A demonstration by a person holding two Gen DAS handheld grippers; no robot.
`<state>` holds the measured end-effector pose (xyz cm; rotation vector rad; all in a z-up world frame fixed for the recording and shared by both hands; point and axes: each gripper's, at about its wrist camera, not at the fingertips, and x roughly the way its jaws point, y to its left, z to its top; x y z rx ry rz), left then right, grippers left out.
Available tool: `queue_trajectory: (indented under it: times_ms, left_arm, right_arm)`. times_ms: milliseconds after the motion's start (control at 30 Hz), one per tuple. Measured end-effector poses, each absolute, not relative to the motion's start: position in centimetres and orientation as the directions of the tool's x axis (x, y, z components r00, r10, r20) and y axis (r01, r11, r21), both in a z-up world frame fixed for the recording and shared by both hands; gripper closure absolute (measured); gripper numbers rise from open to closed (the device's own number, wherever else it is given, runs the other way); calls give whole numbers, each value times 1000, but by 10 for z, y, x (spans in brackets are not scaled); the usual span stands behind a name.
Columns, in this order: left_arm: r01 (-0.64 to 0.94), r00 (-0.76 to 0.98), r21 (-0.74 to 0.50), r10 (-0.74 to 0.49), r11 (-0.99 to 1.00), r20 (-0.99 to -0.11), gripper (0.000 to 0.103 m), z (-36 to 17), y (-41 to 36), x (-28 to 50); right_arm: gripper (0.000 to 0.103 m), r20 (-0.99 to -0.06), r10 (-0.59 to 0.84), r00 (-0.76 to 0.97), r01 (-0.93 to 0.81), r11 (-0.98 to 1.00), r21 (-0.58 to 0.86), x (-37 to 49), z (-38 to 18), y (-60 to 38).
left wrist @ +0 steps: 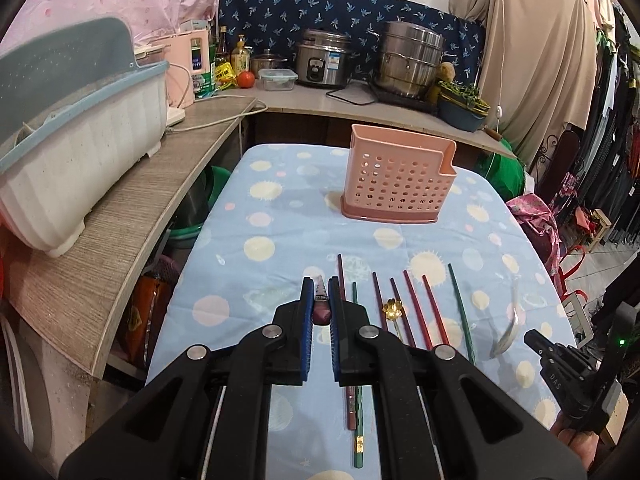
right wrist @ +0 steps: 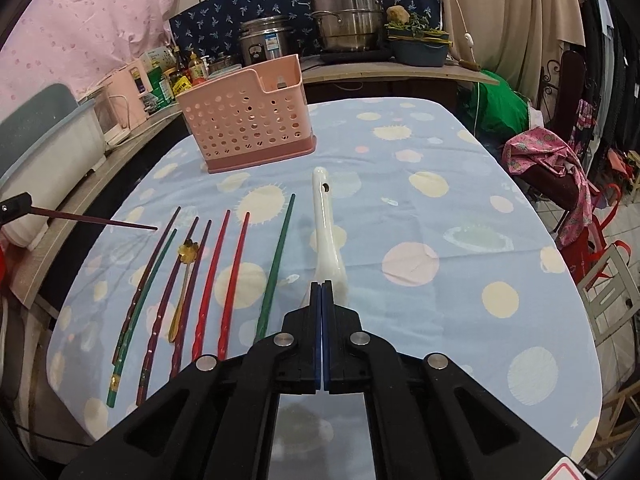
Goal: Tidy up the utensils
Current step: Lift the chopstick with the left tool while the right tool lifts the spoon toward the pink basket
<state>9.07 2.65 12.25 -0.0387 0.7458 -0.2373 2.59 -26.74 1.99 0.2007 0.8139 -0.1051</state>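
Note:
A pink perforated utensil holder (left wrist: 398, 178) (right wrist: 246, 118) stands upright at the far side of the table. My left gripper (left wrist: 321, 286) is shut on a dark purple chopstick (left wrist: 321, 300), held above the cloth; its shaft shows in the right wrist view (right wrist: 96, 220). My right gripper (right wrist: 321, 288) is shut on a white ceramic spoon (right wrist: 326, 232), lifted and pointing away; it appears blurred in the left wrist view (left wrist: 508, 332). Several red, green and purple chopsticks (right wrist: 224, 280) (left wrist: 416, 308) and a small gold spoon (right wrist: 185, 280) (left wrist: 392, 310) lie in a row on the cloth.
The table has a blue cloth with dots (right wrist: 420, 220). A wooden counter (left wrist: 132, 200) on the left carries a white dish rack (left wrist: 80, 140). Pots and a rice cooker (left wrist: 324, 62) stand on the back counter. A chair with pink cloth (right wrist: 552, 168) is at the right.

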Motion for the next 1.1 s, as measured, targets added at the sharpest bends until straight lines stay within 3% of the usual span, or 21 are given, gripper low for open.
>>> queue_trajectory:
  times_ms: [67, 200, 233, 567, 667, 833, 1100]
  left_arm:
    - [200, 707, -120, -228, 972, -669, 96, 122, 26, 90]
    - [200, 697, -124, -230, 972, -679, 96, 119, 26, 92]
    - [199, 695, -124, -229, 972, -681, 96, 118, 26, 92]
    - [182, 689, -121, -215, 976, -692, 96, 113, 29, 96]
    - [176, 686, -120, -209, 977, -696, 96, 110, 30, 99]
    - [171, 684, -117, -203, 978, -700, 96, 109, 30, 104]
    - [197, 709, -103, -214, 975, -672, 96, 130, 23, 116]
  right_arm:
    - [101, -736, 0, 677, 168, 974, 154, 26, 17, -270]
    - [72, -736, -19, 677, 169, 977, 130, 43, 20, -276]
    - [70, -735, -29, 678, 167, 979, 115, 50, 21, -277]
    - [70, -811, -40, 584, 112, 993, 32, 137, -13, -294]
    - [82, -832, -60, 552, 88, 996, -13, 149, -25, -289]
    - [95, -821, -79, 566, 82, 996, -39, 146, -20, -287]
    - [97, -736, -47, 675, 88, 996, 18, 126, 32, -291]
